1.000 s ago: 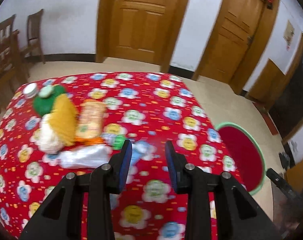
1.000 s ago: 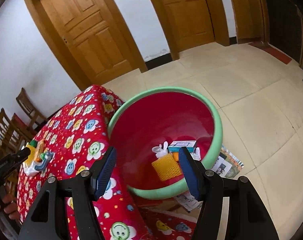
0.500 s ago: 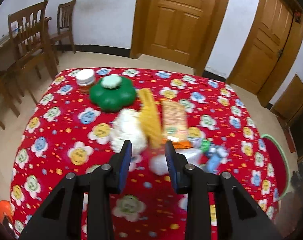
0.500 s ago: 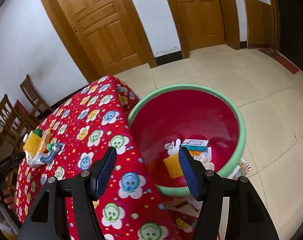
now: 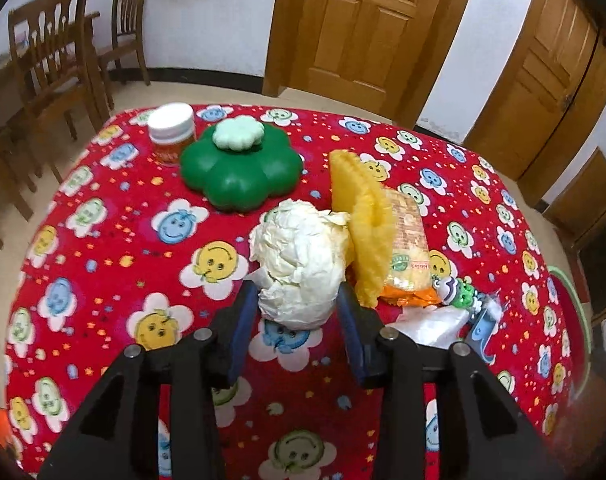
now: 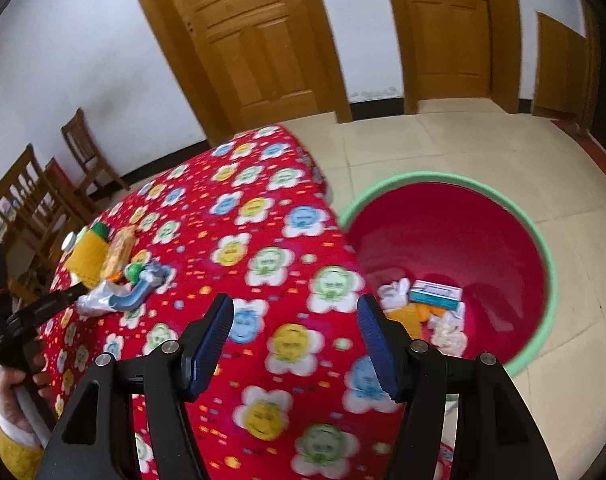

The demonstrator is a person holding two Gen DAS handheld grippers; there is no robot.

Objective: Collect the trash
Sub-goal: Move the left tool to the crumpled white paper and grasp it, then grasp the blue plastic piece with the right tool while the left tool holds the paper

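You are bracketing the crumpled paper ball (image 5: pixel 299 264) with your parted left gripper (image 5: pixel 299 312), while your right gripper (image 6: pixel 295 340) is hanging wide and empty above the desk (image 6: pixel 263 216).

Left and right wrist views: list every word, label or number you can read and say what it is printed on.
No text can be read for certain.
Orange snack packet: green round logo and a line of small print, too blurred to read.
White-capped jar: orange label, print illegible.
Blue-and-white box in the red basin: markings too small to read.
Red tablecloth: only smiley-flower pictures, no words.
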